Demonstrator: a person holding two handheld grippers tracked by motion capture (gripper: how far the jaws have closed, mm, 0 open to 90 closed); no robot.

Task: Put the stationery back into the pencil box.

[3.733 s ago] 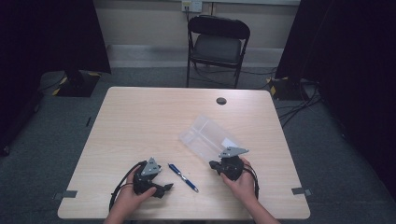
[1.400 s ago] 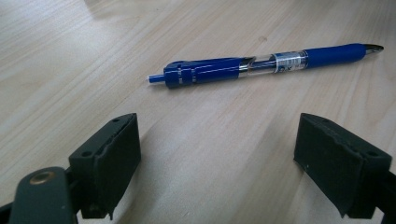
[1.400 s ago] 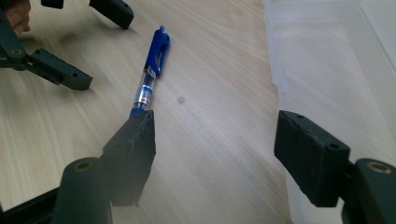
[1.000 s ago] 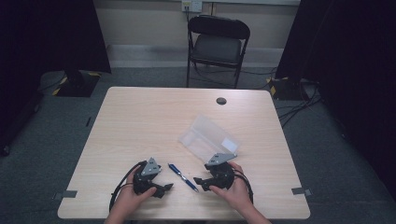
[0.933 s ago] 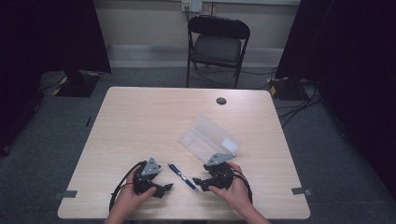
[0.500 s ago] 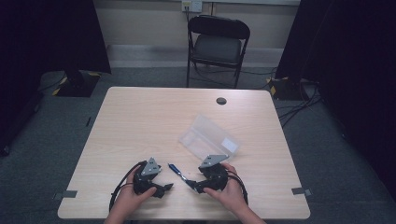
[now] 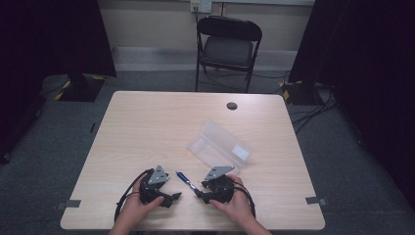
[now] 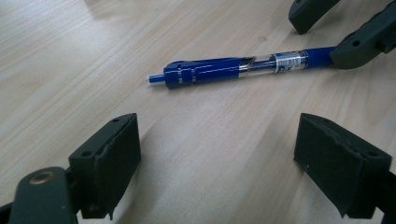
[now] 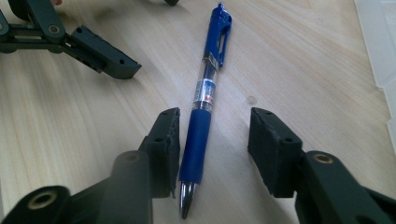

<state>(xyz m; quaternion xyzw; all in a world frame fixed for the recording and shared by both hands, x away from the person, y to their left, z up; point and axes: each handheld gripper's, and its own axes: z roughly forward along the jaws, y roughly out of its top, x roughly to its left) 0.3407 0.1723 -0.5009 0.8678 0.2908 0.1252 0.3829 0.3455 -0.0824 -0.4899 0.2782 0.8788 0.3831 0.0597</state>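
Fingertips of the right gripper straddle the blue pen at its rubber grip end, and the jaws have just been closing. The left pad sits against the barrel or a hair off it; the right pad stands clear, so nothing is pinched. Over on the other side, the left gripper rests with its fingers spread wide, the pen lying on bare wood just beyond them.

The pen lies flat on the table near the front edge, between the two hands, with the clear plastic case just behind and to the right.

Now the risks. That grab is lopsided: if the near pad arrives first, it may shove the round barrel sideways and set it rolling. The hold is also down by the tip, so a lift could let the long clip end droop or swing. And the pads come in low, so they could scrape the tabletop.

Counting up: one pen, one clear case, two grippers, one table, one folding chair beyond it.
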